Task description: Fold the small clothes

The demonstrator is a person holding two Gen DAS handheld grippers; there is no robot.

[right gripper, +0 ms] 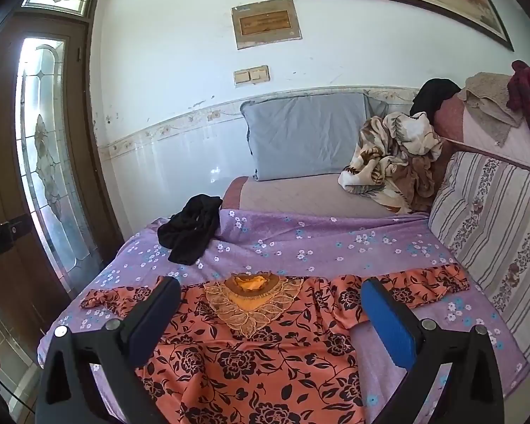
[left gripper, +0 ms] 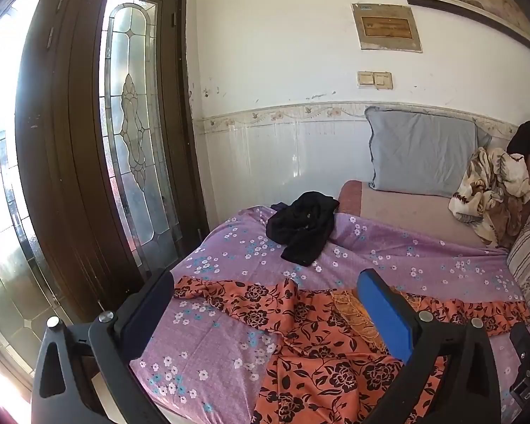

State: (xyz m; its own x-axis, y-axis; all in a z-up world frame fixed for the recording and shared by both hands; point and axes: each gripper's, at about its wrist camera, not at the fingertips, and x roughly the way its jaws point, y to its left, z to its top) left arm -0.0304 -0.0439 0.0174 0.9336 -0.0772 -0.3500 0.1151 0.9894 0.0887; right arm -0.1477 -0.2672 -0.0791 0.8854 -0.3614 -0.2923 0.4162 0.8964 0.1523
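An orange top with black flowers (right gripper: 265, 346) lies spread flat on the purple flowered bedsheet (right gripper: 300, 240), neck away from me, both sleeves stretched out sideways. Its gold embroidered collar (right gripper: 252, 300) faces up. It also shows in the left wrist view (left gripper: 318, 346). My left gripper (left gripper: 265, 304) is open and empty, above the top's left sleeve and shoulder. My right gripper (right gripper: 270, 312) is open and empty, above the chest of the top. A crumpled black garment (right gripper: 190, 229) lies on the sheet behind, and in the left wrist view (left gripper: 304, 226).
A grey pillow (right gripper: 307, 134) leans on the wall behind. A crumpled flowered blanket (right gripper: 392, 162) lies at the back right. A striped cushion (right gripper: 494, 219) borders the right side. A wooden door with glass panels (left gripper: 123, 141) stands left of the bed edge.
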